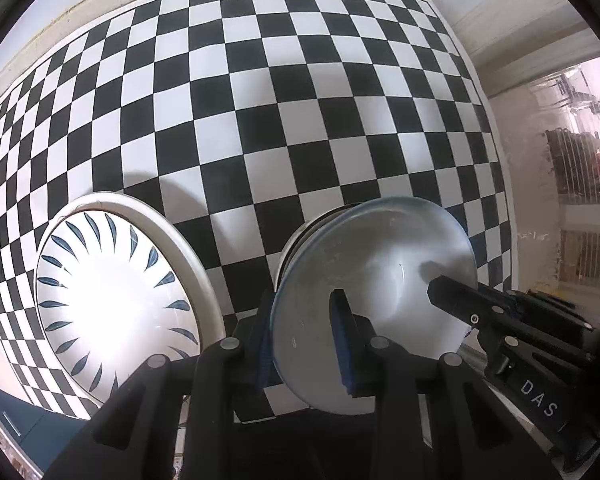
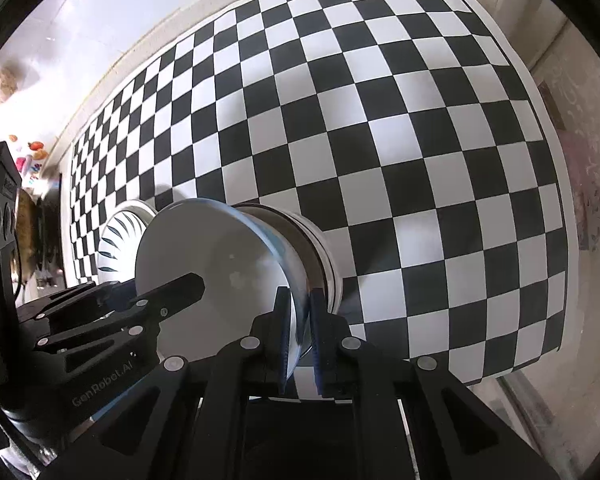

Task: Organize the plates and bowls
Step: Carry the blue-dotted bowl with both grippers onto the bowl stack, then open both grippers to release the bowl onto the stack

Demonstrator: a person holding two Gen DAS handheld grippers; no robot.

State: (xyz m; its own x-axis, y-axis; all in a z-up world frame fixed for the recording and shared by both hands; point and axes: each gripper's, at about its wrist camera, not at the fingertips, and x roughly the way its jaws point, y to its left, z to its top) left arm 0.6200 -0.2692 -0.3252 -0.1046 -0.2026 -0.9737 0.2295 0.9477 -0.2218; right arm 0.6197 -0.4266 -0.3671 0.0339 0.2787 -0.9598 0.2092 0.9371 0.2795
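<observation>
Pale-blue plate (image 1: 376, 280) clenched at opposite rims by my left gripper (image 1: 306, 340) and right gripper (image 2: 300, 320); uneven lowering could clip bowl stack (image 2: 320, 248) beneath, or rim slips

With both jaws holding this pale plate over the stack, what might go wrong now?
1. The left gripper and right gripper pinch only the rim of the pale plate, so it may slip.
2. It hangs just above the stacked dishes; an uneven lowering may knock them.
3. The leaf-patterned plate lies close beside.
</observation>
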